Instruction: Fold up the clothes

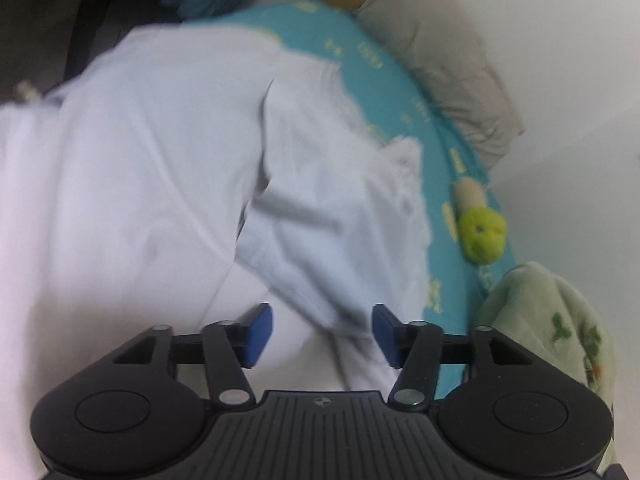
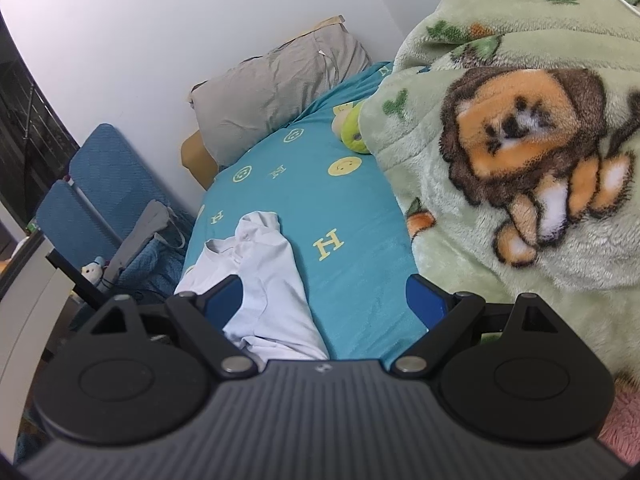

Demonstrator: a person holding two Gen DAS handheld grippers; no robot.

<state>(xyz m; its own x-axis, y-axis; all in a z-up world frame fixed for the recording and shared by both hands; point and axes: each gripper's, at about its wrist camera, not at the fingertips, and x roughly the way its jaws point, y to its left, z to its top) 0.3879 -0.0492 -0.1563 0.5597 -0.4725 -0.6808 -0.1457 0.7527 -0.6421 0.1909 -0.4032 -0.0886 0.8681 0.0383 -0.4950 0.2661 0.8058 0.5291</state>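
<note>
A white T-shirt (image 1: 168, 168) lies spread on the teal bed sheet (image 1: 400, 92), one sleeve folded over toward the sheet. My left gripper (image 1: 322, 334) hovers low over the shirt, its blue pads (image 1: 258, 334) apart, with a fold of shirt fabric between them, not pinched. In the right wrist view the shirt (image 2: 264, 276) lies at the bed's left edge, its sleeve pointing away. My right gripper (image 2: 324, 300) is open and empty above the sheet (image 2: 320, 200), its left pad (image 2: 224, 300) over the shirt.
A green lion-print fleece blanket (image 2: 520, 160) is heaped on the right. A grey pillow (image 2: 276, 92) lies by the wall. A small green plush toy (image 2: 354, 134) lies on the sheet, also in the left wrist view (image 1: 482, 236). A blue chair (image 2: 104, 200) stands beside the bed.
</note>
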